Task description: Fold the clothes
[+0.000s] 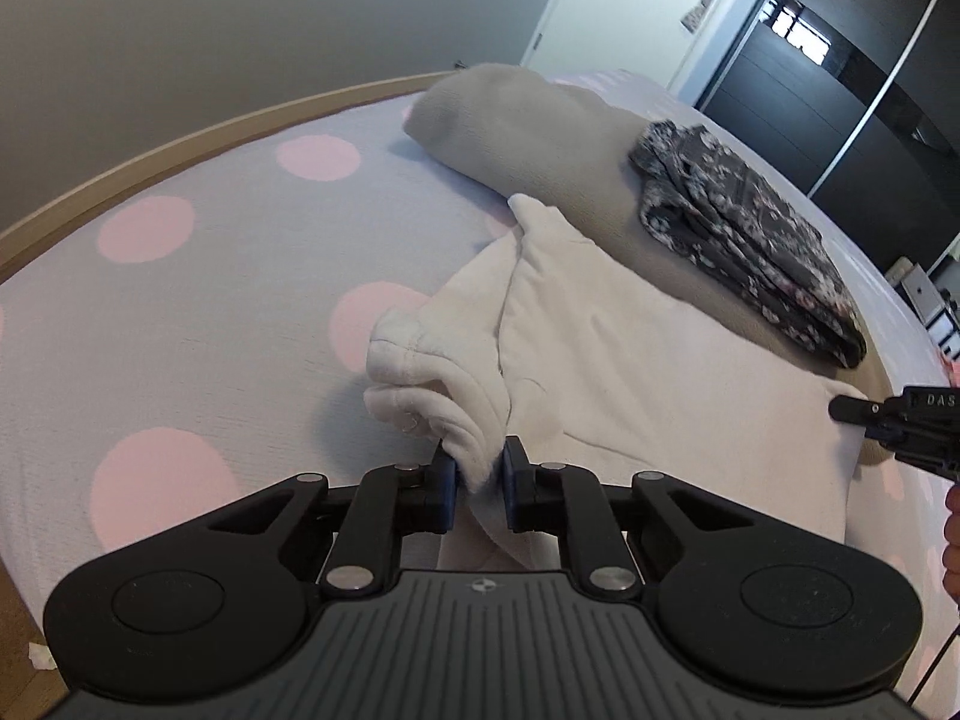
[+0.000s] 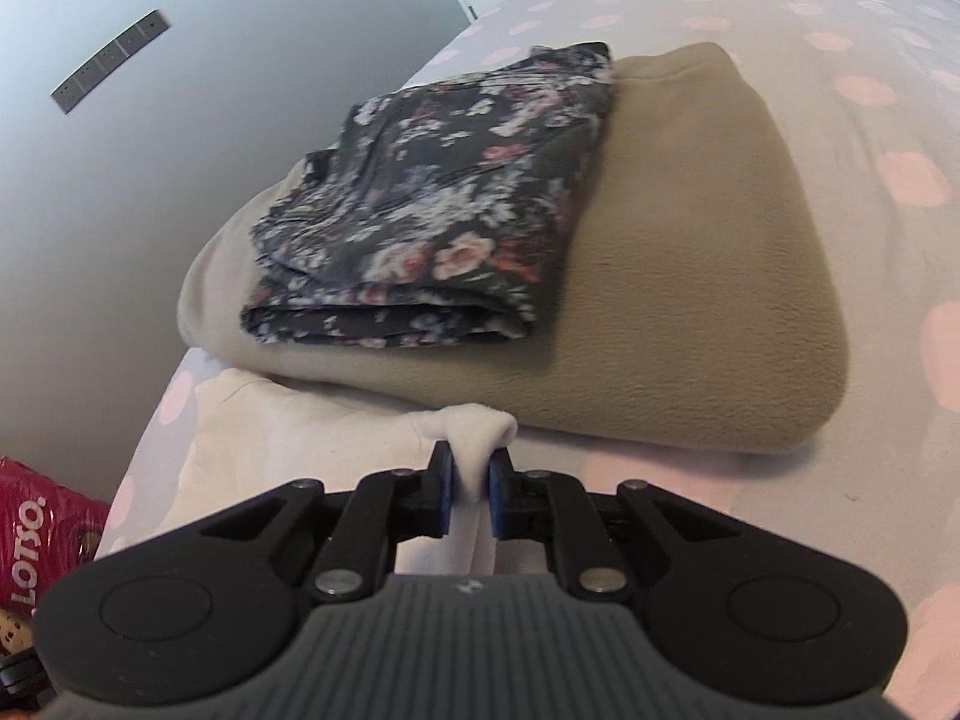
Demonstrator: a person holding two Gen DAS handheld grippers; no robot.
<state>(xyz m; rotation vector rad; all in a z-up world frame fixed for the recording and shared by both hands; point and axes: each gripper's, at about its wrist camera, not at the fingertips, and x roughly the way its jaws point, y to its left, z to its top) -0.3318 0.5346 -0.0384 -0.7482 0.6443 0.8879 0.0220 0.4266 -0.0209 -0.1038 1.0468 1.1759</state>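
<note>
A white fleece garment (image 1: pixel 630 360) lies on the polka-dot bed (image 1: pixel 210 300). My left gripper (image 1: pixel 478 468) is shut on a bunched fold of it near its left edge. My right gripper (image 2: pixel 470 471) is shut on another pinch of the white garment (image 2: pixel 288 438) at its far side; it also shows at the right edge of the left wrist view (image 1: pixel 840 408). Behind lies a folded beige fleece (image 2: pixel 690 276) with a folded dark floral garment (image 2: pixel 438 204) on top.
A wooden bed frame edge (image 1: pixel 180 144) curves along the left. A door (image 1: pixel 630 6) and dark wardrobe (image 1: pixel 840 78) stand beyond the bed. A red package (image 2: pixel 36 534) lies at the lower left of the right wrist view.
</note>
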